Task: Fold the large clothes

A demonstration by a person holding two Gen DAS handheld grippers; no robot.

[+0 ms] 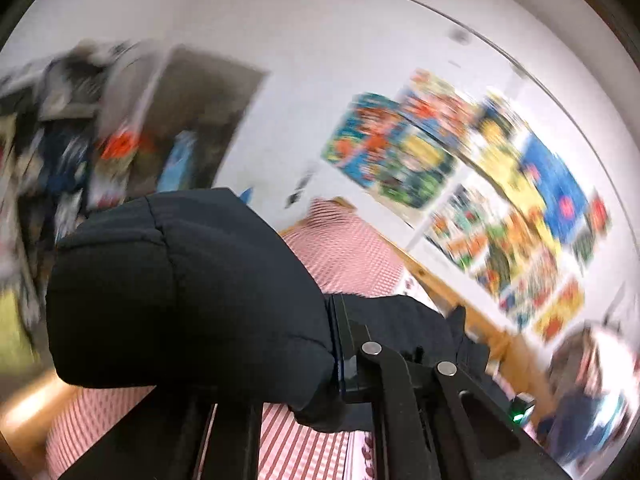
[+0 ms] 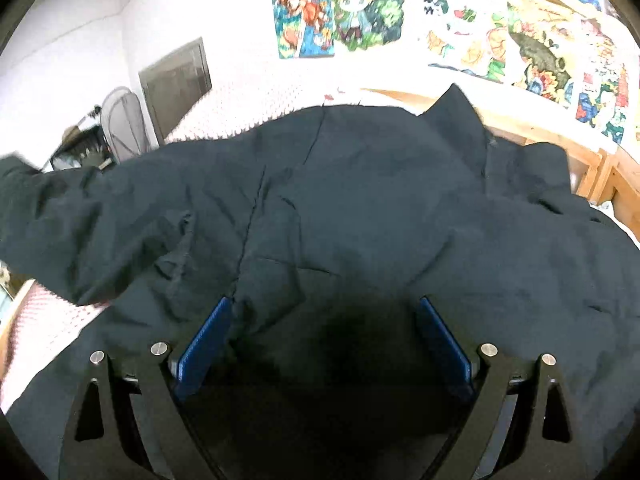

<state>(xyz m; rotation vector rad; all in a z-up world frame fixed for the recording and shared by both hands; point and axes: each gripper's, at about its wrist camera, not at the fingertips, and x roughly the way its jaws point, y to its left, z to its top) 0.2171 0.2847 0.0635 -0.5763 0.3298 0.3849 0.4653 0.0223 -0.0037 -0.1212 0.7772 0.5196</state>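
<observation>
Dark navy padded jacket [image 2: 340, 200] is lying spread across a bed with a red-and-white patterned cover [image 2: 240, 108], quilted seams running across its back, fabric matte and creased, one sleeve [image 2: 60, 216] trailing off to the left. Right gripper [image 2: 324, 340] is hovering over the lower body panel, blue pads [image 2: 204, 348] standing wide apart, nothing between them. Left gripper [image 1: 340, 344] is pinching a puffy sleeve end [image 1: 180, 288], lifted above the cover; view heavily blurred. Colourful posters [image 2: 500, 40] are covering the wall; no writing legible on them.
</observation>
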